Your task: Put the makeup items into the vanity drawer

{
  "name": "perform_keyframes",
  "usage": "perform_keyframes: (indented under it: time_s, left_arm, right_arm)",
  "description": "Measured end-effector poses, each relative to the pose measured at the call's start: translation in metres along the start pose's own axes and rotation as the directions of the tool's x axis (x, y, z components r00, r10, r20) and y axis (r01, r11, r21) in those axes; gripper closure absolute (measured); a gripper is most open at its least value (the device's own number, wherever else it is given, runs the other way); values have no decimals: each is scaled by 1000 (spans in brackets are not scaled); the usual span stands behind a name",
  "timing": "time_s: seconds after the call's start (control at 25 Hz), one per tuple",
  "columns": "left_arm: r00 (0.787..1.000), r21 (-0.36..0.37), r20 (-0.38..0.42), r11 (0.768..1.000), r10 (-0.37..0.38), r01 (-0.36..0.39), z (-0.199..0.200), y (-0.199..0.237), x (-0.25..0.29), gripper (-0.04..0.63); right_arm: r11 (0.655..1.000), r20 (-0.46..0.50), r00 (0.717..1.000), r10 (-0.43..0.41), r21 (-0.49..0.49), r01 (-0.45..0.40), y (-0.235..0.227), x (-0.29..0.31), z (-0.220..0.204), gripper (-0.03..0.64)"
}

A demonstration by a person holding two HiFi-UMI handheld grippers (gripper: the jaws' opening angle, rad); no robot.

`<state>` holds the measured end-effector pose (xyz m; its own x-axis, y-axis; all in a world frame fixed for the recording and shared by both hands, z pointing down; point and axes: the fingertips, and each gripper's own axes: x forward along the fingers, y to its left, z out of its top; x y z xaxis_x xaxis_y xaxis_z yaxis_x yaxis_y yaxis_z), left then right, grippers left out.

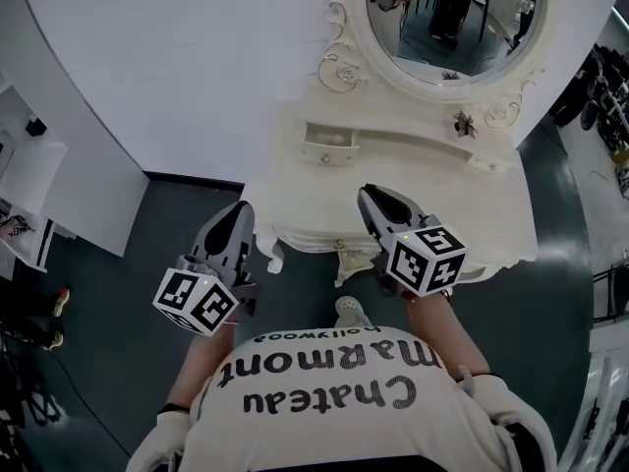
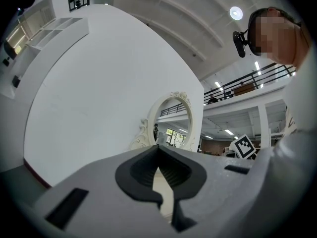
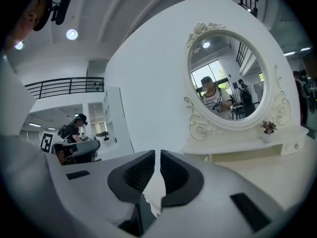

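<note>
Vanity drawer (image 1: 329,146) is sitting below the mirror (image 1: 447,18), seemingly pulled out slightly; no makeup items are showing. Left gripper (image 1: 239,216) and right gripper (image 1: 375,197) are hovering at the desk (image 1: 482,214) edge, jaws pressed together on nothing, likely poised to start.

Oval mirror (image 1: 454,18), small plant (image 1: 464,122) — dark floor (image 1: 147,254)

The vanity (image 1: 491,205) and its small drawer (image 1: 329,146) have a smooth cream painted finish with a soft sheen, and raised carved scrolls frame the glossy glass mirror (image 1: 452,18). The left gripper (image 1: 239,214) and right gripper (image 1: 375,197) have matt grey plastic shells; their pads (image 3: 137,175) are black and ribbed. The shirt (image 1: 334,431) is pale printed cloth. The floor (image 1: 147,254) is dark and smooth.
</note>
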<state>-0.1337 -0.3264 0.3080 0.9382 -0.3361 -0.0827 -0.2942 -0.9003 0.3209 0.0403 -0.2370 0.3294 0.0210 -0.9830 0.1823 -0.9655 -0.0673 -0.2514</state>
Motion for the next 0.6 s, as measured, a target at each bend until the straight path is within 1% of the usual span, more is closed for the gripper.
perform_keyframes:
  time_s: [0.2,0.4,0.6]
  left_arm:
    - [1000,-21,-15,1000,-4,4,-9,-1,-9,588]
    - [1000,-21,-18,1000,-19,19,-13,-4,-13,588]
    - [1000,-23,-22,1000,-21,20,-16,-6,-18,588]
  right_arm:
    - [999,-25,999,-36,-18,36,6,-12,-11,568]
    - [999,-57,997,-53,-11,52,5,-21,-22,569]
    - [998,-73,995,-65,-25,63,5,-25,-26,569]
